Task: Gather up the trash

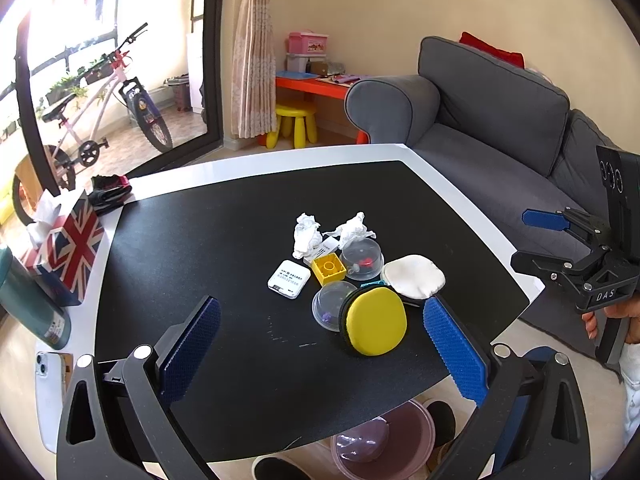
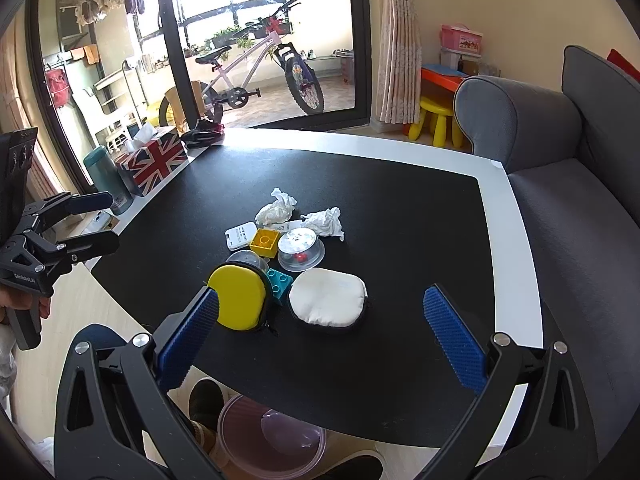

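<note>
Two crumpled white tissues [image 1: 306,234] [image 1: 354,227] lie on the black table mat [image 1: 224,240], behind a cluster of small items; they also show in the right wrist view [image 2: 276,210] [image 2: 326,221]. A small paper slip [image 2: 286,225] lies between them. A pinkish plastic bin [image 1: 382,444] [image 2: 272,436] stands on the floor under the table's near edge. My left gripper [image 1: 320,344] is open and empty, above the near part of the mat. My right gripper [image 2: 320,332] is open and empty, hovering before the cluster.
The cluster holds a yellow round case [image 1: 376,320], a white pouch [image 1: 414,274], two clear domed lids [image 1: 362,258], a yellow brick [image 1: 328,268], a teal brick [image 2: 280,282] and a white card [image 1: 289,279]. A Union Jack tissue box [image 1: 68,248], green bottle [image 1: 28,304] and phone [image 1: 48,384] stand left. Grey sofa [image 1: 500,120] right.
</note>
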Demonstrator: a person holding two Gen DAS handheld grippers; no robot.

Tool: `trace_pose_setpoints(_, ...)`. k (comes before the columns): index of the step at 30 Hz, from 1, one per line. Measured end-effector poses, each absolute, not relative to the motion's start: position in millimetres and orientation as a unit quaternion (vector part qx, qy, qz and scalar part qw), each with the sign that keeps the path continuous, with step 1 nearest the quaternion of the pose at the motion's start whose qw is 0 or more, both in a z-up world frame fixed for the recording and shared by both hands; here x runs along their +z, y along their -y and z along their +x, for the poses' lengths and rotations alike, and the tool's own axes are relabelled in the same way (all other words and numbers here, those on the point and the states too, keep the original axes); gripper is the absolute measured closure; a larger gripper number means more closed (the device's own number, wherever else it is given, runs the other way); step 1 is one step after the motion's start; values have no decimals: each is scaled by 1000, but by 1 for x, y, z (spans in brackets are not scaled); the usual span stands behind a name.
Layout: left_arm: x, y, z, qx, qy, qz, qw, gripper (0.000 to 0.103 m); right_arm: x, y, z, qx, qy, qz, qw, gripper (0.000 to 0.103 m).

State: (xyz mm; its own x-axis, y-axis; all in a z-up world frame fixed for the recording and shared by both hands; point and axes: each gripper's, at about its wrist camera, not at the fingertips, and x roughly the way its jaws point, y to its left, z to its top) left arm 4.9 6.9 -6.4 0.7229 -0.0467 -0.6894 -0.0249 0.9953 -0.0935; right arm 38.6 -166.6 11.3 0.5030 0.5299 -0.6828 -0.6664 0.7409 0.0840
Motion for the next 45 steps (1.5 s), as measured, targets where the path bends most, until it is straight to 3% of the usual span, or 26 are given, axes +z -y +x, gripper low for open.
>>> trace_pose_setpoints(45, -17, -16, 10, 3, -385, -54, 921, 6, -17, 134, 48, 368, -395, -111, 834, 3)
